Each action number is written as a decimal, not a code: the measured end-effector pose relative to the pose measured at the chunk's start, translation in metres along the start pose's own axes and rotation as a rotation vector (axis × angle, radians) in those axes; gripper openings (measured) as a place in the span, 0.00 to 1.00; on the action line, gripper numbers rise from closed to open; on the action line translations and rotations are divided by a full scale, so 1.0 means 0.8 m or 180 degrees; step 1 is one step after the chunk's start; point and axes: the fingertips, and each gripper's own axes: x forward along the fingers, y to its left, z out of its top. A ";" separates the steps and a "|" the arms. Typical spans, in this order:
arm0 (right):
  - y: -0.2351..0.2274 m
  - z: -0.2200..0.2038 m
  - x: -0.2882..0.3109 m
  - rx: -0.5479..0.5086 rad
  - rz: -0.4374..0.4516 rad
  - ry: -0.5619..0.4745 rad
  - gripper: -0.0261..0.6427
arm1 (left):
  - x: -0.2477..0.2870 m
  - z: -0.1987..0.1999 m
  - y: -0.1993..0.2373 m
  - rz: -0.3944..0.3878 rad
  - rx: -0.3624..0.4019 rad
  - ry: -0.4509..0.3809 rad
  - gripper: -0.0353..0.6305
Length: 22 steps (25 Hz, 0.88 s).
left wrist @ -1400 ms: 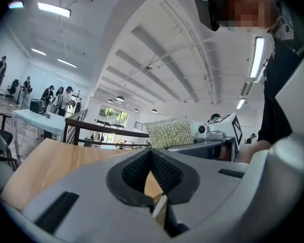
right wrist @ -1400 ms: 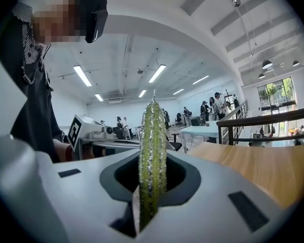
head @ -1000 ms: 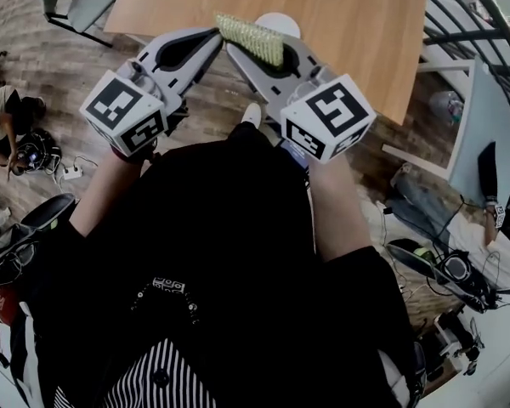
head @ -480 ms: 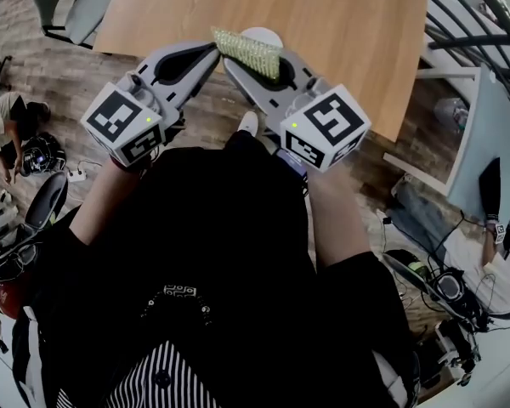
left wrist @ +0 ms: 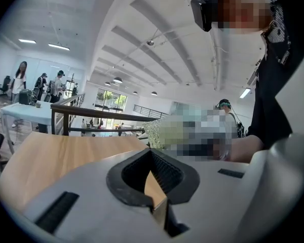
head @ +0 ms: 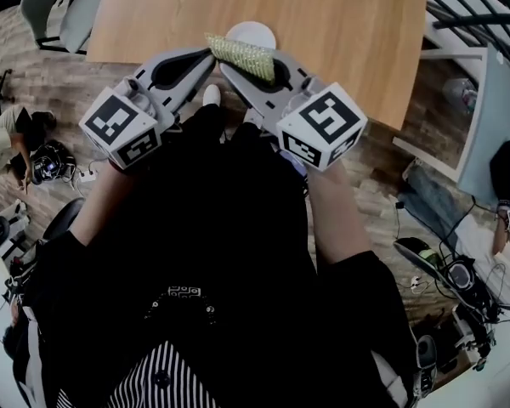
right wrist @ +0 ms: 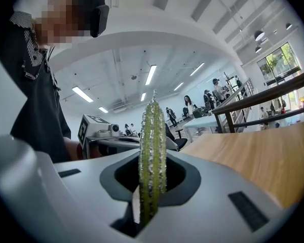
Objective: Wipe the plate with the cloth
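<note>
Clamping the green cloth (head: 242, 54) on edge, your right gripper (head: 236, 65) angles in from the right, at the near rim of the white plate (head: 252, 32). Your left gripper (head: 206, 56), jaws together on nothing, slants in beside it, both short of the plate on the table (head: 340, 24).
</note>
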 end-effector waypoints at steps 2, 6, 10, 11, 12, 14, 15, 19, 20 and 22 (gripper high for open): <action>-0.013 0.004 -0.006 0.0005 -0.0091 -0.0010 0.12 | 0.015 0.004 0.002 -0.0123 0.0048 0.0015 0.03; -0.037 0.017 -0.006 -0.0041 -0.0306 -0.0015 0.12 | 0.035 0.018 0.015 -0.0344 0.0067 -0.0010 0.03; -0.060 0.035 0.004 -0.0105 -0.0533 -0.0032 0.12 | 0.051 0.036 0.036 -0.0557 0.0150 -0.0053 0.03; -0.066 0.040 0.006 -0.0116 -0.0594 -0.0039 0.12 | 0.055 0.041 0.041 -0.0616 0.0184 -0.0059 0.03; -0.073 0.045 0.008 -0.0125 -0.0653 -0.0044 0.12 | 0.060 0.045 0.047 -0.0676 0.0211 -0.0068 0.03; -0.085 0.054 0.015 -0.0131 -0.0769 -0.0049 0.12 | 0.067 0.055 0.059 -0.0793 0.0241 -0.0087 0.03; -0.090 0.059 0.020 -0.0130 -0.0827 -0.0051 0.12 | 0.070 0.060 0.067 -0.0846 0.0250 -0.0092 0.03; -0.107 0.080 0.044 -0.0099 -0.1007 -0.0075 0.12 | 0.072 0.080 0.097 -0.0979 0.0282 -0.0107 0.03; -0.109 0.083 0.051 -0.0096 -0.1046 -0.0073 0.12 | 0.071 0.082 0.105 -0.1012 0.0304 -0.0108 0.03; -0.113 0.083 0.062 -0.0103 -0.1128 -0.0057 0.12 | 0.070 0.081 0.117 -0.1094 0.0329 -0.0114 0.03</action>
